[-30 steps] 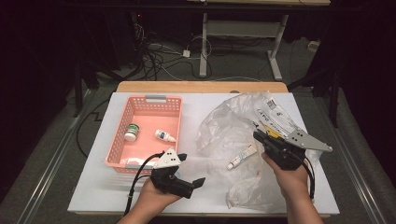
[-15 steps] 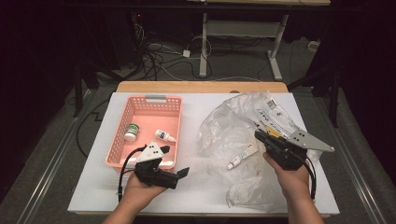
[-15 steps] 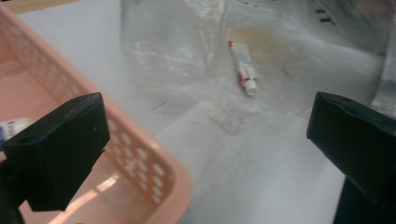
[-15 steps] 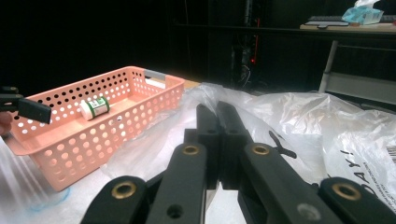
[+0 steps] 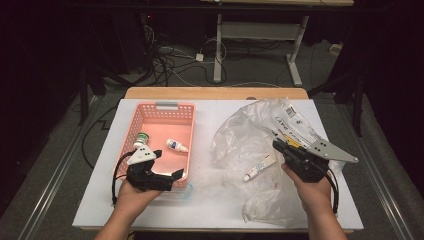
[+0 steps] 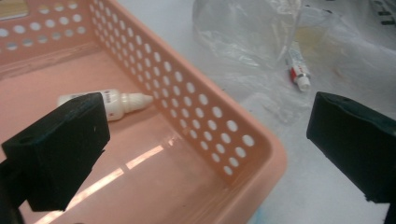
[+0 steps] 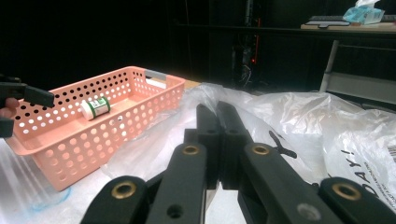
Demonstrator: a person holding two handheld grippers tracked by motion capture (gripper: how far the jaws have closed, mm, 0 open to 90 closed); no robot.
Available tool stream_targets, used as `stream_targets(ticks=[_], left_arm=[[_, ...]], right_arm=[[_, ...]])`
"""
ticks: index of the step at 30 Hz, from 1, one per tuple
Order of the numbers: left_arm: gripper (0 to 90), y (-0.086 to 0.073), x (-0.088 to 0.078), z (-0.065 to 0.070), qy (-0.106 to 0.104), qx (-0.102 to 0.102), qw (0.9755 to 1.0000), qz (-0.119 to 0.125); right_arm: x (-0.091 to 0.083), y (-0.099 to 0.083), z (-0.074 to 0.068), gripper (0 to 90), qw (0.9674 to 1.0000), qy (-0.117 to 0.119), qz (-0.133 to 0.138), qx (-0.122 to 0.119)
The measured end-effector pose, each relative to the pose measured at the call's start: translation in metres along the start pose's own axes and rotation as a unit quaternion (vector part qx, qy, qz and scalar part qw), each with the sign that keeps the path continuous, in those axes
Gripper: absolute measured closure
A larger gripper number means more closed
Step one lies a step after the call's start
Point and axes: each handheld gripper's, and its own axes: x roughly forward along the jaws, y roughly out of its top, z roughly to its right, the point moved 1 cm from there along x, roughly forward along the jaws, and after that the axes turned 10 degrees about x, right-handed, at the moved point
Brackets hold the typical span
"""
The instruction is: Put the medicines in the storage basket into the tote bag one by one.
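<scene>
The white table (image 5: 210,200) carries a pink basket (image 5: 186,112) and a plastic bag (image 5: 250,132).

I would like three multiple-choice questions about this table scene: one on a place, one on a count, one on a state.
1. Where does the small tube lie?
A. in the basket
B. on the plastic bag
C. on the floor

2. How many items lie in the pink basket?
A. two
B. four
C. none

3. How is the left gripper?
A. shut on a bottle
B. shut, holding nothing
C. open

Answers: 1 B, the tube rests on the clear bag; 2 A, a green-banded bottle and a dropper bottle; 3 C, its jaws stand wide apart over the basket corner.
</scene>
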Motion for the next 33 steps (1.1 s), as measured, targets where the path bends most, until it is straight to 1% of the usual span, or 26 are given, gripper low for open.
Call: stream_targets(ticks=[4,5,7,11,18,21,27,29,30,32,33], left_arm=[[0.0,-0.005,-0.006,-0.011,0.013,-0.009,0.9999,-0.005],[0.0,-0.006,-0.007,-0.014,0.014,-0.015,0.9998,-0.006],[0.0,-0.008,-0.010,-0.018,0.021,-0.019,0.9996,-0.006],[0.0,-0.011,-0.015,-0.026,0.031,-0.028,0.9991,-0.006],[0.0,-0.017,-0.024,-0.038,0.054,-0.036,0.9979,-0.009],[0.0,-0.020,-0.029,-0.044,0.057,-0.044,0.9974,-0.007],[0.0,-0.024,-0.034,-0.052,0.067,-0.052,0.9963,-0.009],[0.0,-0.026,-0.037,-0.055,0.068,-0.059,0.9959,-0.007],[0.0,-0.027,-0.037,-0.057,0.070,-0.060,0.9957,-0.007],[0.6,-0.027,-0.038,-0.057,0.076,-0.058,0.9954,-0.009],[1.7,-0.027,-0.038,-0.057,0.075,-0.059,0.9954,-0.008]], right_arm=[[0.000,0.000,0.000,90.0,1.0000,0.000,-0.001,0.002],[0.000,0.000,0.000,90.0,1.0000,0.000,-0.001,0.002],[0.000,0.000,0.000,90.0,1.0000,-0.001,-0.001,0.000],[0.001,-0.001,0.000,90.0,1.0000,-0.001,-0.002,0.002],[0.000,-0.001,0.001,90.0,1.0000,-0.001,-0.002,0.002],[0.000,-0.001,0.001,90.0,1.0000,-0.001,-0.001,-0.001],[0.000,-0.001,0.001,90.0,1.0000,-0.001,0.000,-0.001],[0.000,-0.001,0.001,90.0,1.0000,-0.001,-0.001,0.003],[-0.001,0.000,0.000,90.0,1.0000,-0.001,0.000,0.006],[-0.001,0.000,0.000,90.0,1.0000,-0.001,0.002,0.004],[-0.001,0.001,0.000,90.0,1.0000,-0.001,0.003,0.000]])
